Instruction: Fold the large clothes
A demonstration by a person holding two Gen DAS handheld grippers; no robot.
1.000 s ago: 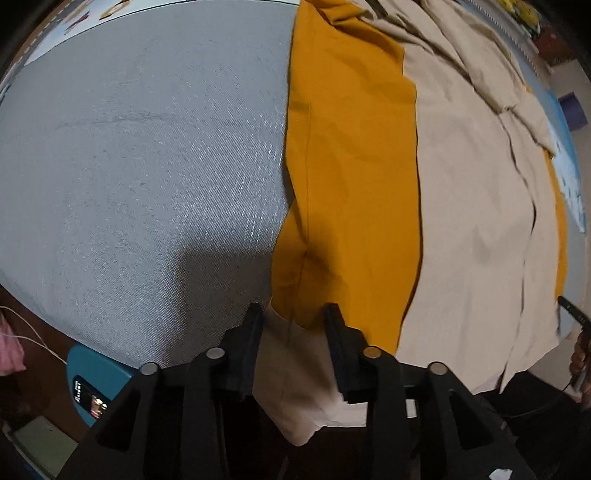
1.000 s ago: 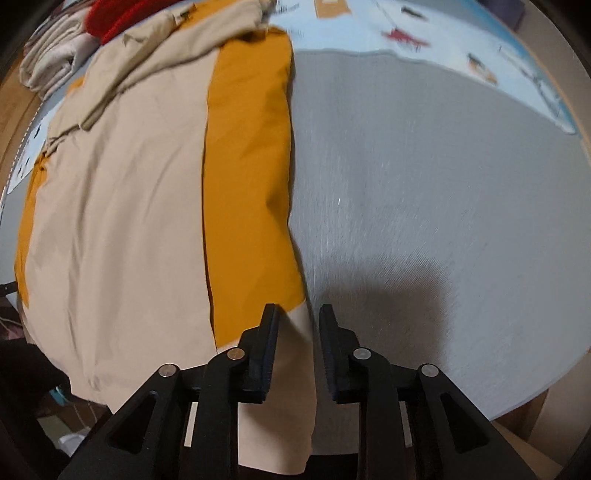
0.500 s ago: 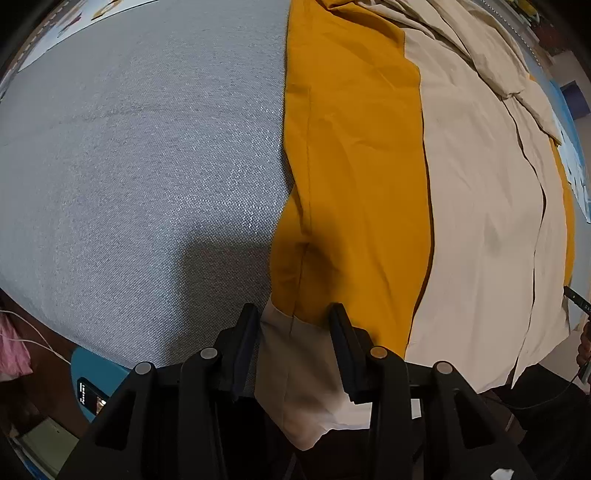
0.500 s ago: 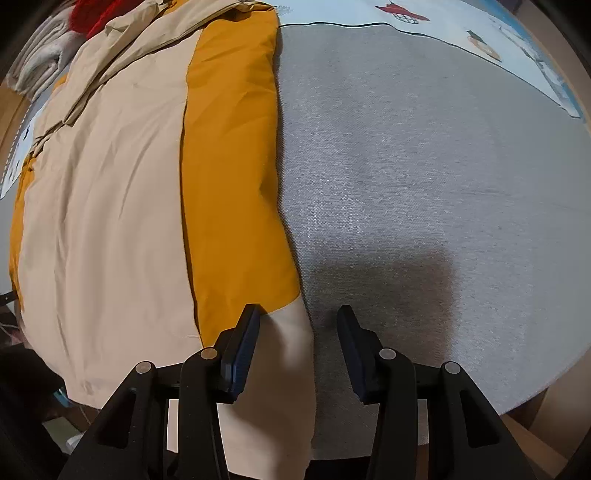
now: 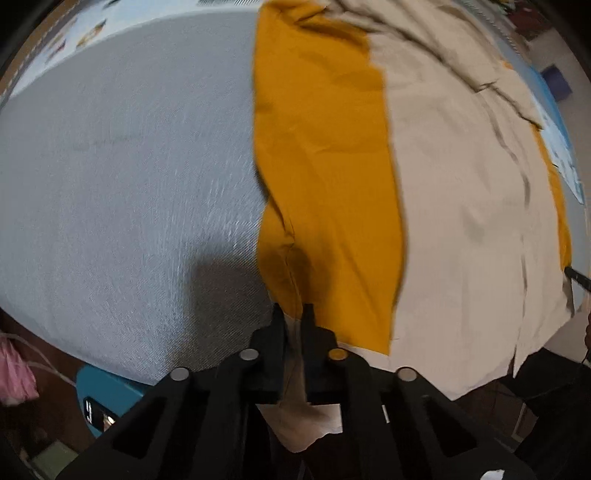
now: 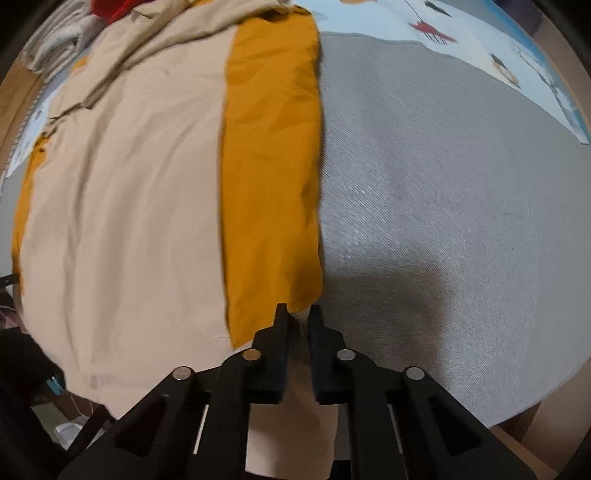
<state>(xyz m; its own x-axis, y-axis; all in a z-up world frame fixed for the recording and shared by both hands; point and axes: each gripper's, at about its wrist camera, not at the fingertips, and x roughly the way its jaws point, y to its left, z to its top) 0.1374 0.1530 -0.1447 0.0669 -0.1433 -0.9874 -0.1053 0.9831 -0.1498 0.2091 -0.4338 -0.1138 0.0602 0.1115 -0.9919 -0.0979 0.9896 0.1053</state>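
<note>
1. Gripping of the garment (image 5: 461,184) at its near hem is the step in hand: beige w/ an orange panel (image 5: 325,166), laid flat on the grey mat (image 5: 129,166) that covers the counter, hem overhanging the near edge.
2. Left claw (image 5: 293,314): jaws have just been closing; now pinched nearly together on the beige hem where the orange panel ends, cloth seen between the pads.
3. Right claw (image 6: 297,314): jaws have just been closing too; a narrow gap is left, filled by beige hem beside the orange panel (image 6: 269,166) on that side. Grip judged as taken.
4. To be done well: both corners should be lifted together, kept level and apart so the hem stays taut, then carried toward the far end so the edges line up.
5. Risk: only a thin bite of cloth is held; a quick pull could slip it out, esp. on the right.
6. The rumpled far end (image 6: 166,44) should be flattened first, or the fold will sit lumpy.
7. Containers: none clearly seen. A blue object (image 5: 107,391) sits below the counter edge; whether it holds anything cannot be told.
8. Other cloth (red, pale) is piled (image 6: 74,26) at the far corner, apart from any bin.
</note>
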